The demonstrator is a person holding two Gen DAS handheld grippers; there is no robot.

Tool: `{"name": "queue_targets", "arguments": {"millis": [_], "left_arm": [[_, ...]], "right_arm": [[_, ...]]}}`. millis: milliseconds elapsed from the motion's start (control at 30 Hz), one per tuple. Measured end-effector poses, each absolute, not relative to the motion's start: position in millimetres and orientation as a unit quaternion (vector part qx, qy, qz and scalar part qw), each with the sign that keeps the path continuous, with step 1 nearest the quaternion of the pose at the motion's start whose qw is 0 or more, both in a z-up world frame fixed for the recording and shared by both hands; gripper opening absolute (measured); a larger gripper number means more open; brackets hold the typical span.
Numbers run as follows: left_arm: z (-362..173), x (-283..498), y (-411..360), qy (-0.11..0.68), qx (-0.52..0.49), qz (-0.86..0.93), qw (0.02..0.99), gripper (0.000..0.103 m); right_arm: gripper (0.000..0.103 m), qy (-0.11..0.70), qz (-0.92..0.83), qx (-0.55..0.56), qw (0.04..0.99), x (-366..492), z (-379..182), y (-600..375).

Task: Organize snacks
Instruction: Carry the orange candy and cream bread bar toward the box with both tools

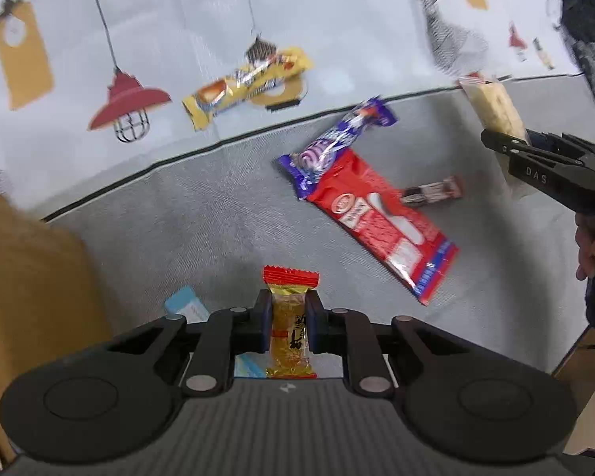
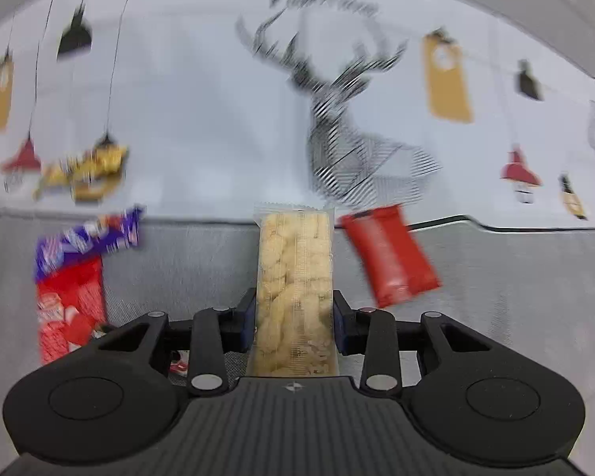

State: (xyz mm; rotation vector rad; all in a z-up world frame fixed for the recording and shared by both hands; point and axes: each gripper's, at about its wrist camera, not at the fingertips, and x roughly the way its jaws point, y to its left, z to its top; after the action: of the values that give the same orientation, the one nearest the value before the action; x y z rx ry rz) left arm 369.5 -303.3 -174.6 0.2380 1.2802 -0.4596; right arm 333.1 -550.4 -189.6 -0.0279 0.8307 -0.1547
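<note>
Left tongs (image 1: 288, 323) clamp gold candy (image 1: 290, 329) above grey mat (image 1: 202, 230).

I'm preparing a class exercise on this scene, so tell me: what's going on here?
A person is sorting snacks with a hand-held tool in each hand. The left tool is shut on a small gold-and-red candy; the right tool grips a clear pack of pale puffed snack. Still lying on the grey mat are a red packet and a purple packet; a yellow bar lies on the patterned cloth.

Lit evenly and brightly, with only soft shadows and slight glare on the red wrapper (image 1: 380, 222). Bent by fisheye at the edges; smeared by motion blur, heaviest across the right wrist view.
</note>
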Motion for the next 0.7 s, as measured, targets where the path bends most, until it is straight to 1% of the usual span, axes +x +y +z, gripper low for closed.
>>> {"name": "queue_targets", "arguments": {"millis": [200,333,500,700], "left_arm": [[-117,314,-278,0.551,0.077,-0.219,0.801,0.019],[-83,264,-249,0.527,0.069,-0.217,0.819,0.019],[-57,207,-204,0.503,0.066,-0.194,0.839,0.019],[-49,142,-135,0.508,0.046,-0.151,0.847,0.019]], "right_arm": [[0.038,0.338,-0.084,0.015,0.937,271,-128,-527],[0.038,0.318,-0.053,0.046,0.945,220,-93,-488],[0.038,0.326,-0.013,0.093,0.941,153,-70,-420],[0.038,0.365,0.045,0.109,0.924,89,-57,-337]]}}
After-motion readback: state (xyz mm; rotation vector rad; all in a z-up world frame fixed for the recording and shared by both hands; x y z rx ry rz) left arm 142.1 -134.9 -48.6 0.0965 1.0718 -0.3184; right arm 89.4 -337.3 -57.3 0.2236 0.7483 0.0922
